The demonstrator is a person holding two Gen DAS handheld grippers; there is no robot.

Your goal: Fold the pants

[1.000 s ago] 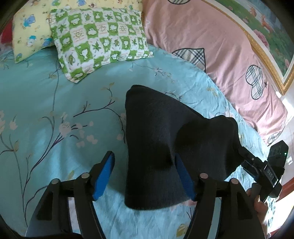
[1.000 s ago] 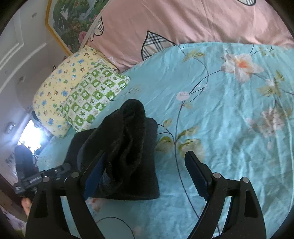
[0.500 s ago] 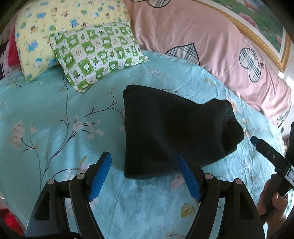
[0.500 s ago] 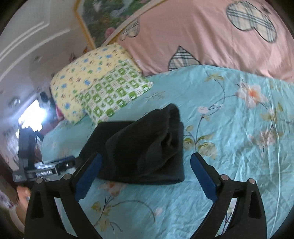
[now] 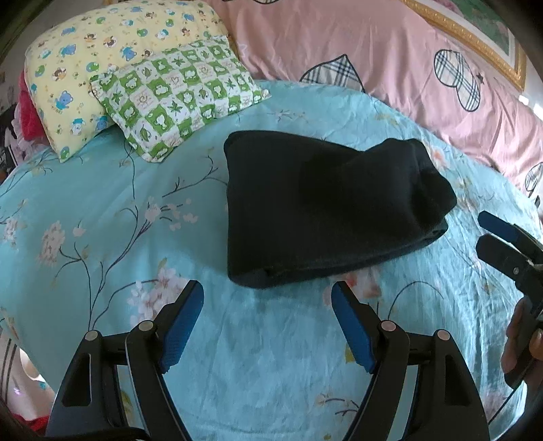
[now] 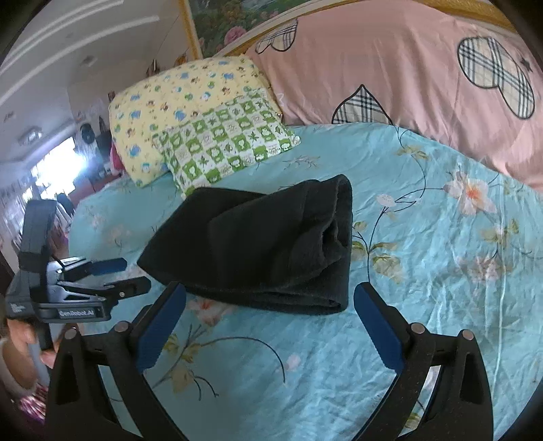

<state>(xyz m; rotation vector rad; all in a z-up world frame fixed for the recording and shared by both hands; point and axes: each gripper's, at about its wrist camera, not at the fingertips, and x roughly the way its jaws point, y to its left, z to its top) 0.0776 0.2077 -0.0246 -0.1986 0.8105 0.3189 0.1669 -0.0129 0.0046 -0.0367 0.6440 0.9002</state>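
The black pants [image 5: 322, 207] lie folded in a thick bundle on the turquoise floral bedsheet [image 5: 101, 210]; they also show in the right wrist view [image 6: 264, 247]. My left gripper [image 5: 268, 322] is open and empty, just short of the bundle's near edge. My right gripper [image 6: 269, 322] is open and empty, also just short of the bundle. The right gripper appears at the right edge of the left wrist view [image 5: 509, 244], and the left gripper at the left of the right wrist view [image 6: 85, 281].
A green checked pillow [image 5: 176, 98] and a yellow cartoon pillow [image 5: 78, 57] lie at the head of the bed. A pink quilt with plaid hearts [image 5: 390, 57] runs along the far side. A framed picture [image 6: 237, 23] hangs on the wall.
Both grippers have let go of the pants and pulled back toward me. The raised fold has dropped and the bundle now lies flat on the sheet.
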